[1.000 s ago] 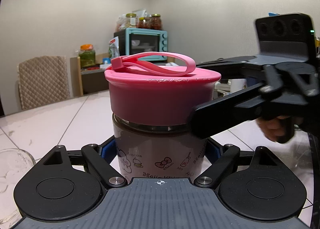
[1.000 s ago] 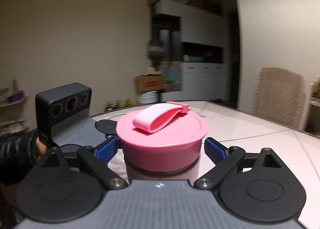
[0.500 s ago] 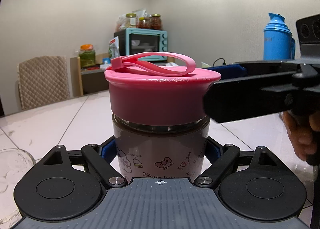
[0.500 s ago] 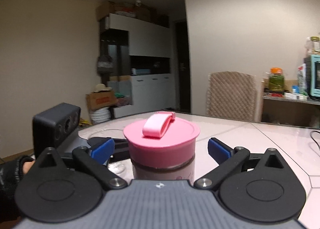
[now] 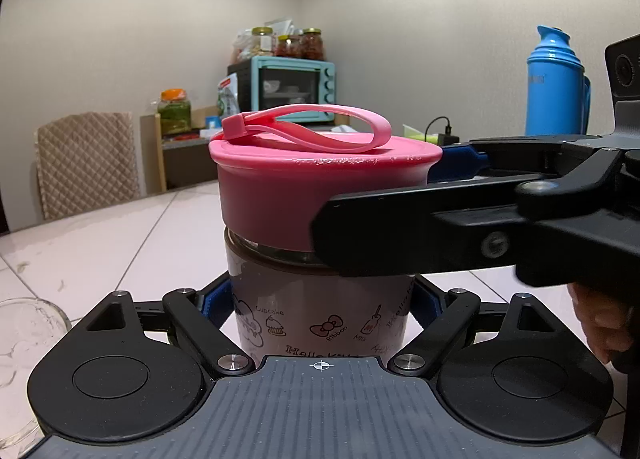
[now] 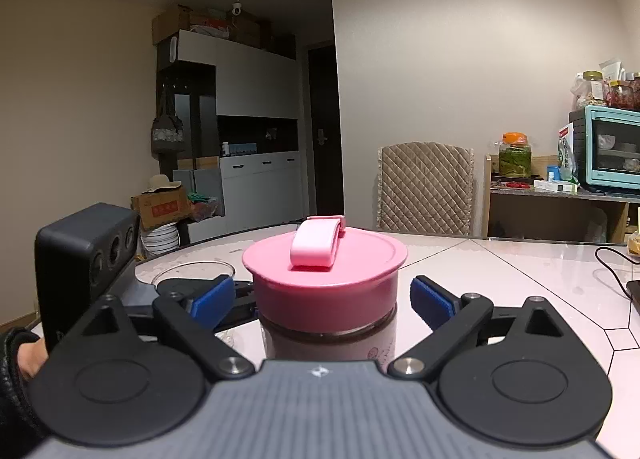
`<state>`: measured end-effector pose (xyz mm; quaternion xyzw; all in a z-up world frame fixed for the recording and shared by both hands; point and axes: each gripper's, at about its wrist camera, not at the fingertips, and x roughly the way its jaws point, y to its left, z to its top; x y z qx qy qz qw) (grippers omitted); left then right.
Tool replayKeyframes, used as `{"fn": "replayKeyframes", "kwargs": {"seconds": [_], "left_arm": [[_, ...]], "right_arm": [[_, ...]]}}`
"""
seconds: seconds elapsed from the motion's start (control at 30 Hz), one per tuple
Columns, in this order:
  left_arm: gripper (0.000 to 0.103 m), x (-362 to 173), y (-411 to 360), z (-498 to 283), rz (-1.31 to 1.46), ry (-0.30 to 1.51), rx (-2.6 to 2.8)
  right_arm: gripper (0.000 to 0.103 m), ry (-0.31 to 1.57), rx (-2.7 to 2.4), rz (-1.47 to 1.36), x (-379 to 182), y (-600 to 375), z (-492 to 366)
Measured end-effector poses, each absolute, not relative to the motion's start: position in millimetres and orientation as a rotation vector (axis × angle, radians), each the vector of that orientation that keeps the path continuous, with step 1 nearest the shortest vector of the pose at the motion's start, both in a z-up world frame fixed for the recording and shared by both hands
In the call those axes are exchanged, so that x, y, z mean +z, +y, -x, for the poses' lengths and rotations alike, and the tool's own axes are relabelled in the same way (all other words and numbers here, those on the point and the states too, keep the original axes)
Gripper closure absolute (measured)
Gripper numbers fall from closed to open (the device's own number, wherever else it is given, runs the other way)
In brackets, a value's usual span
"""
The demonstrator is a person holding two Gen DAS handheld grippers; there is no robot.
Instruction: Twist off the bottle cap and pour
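Left wrist view: the left gripper (image 5: 320,299) clamps the Hello Kitty bottle (image 5: 320,311) standing on the white tiled table (image 5: 120,243).
Right gripper (image 6: 324,295) straddles the pink cap (image 6: 324,279); its jaws have just been closing, blue pads (image 6: 430,301) apart from the cap's sides.

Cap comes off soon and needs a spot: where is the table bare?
Bare table lies right of the bottle, up to the cable, and behind it toward the chair. Left of the bottle is crowded: the glass stands there.
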<state>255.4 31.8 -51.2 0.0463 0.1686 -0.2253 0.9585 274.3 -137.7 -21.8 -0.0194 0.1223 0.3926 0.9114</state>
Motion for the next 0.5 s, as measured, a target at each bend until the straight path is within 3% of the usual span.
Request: {"fn": "replayKeyframes", "kwargs": {"seconds": [0.5], "left_arm": [[0.013, -51.2, 31.7, -255.6, -0.094, 0.342, -0.457]], "right_arm": [[0.014, 0.246, 0.739, 0.053, -21.0, -122.2, -271.9]]}}
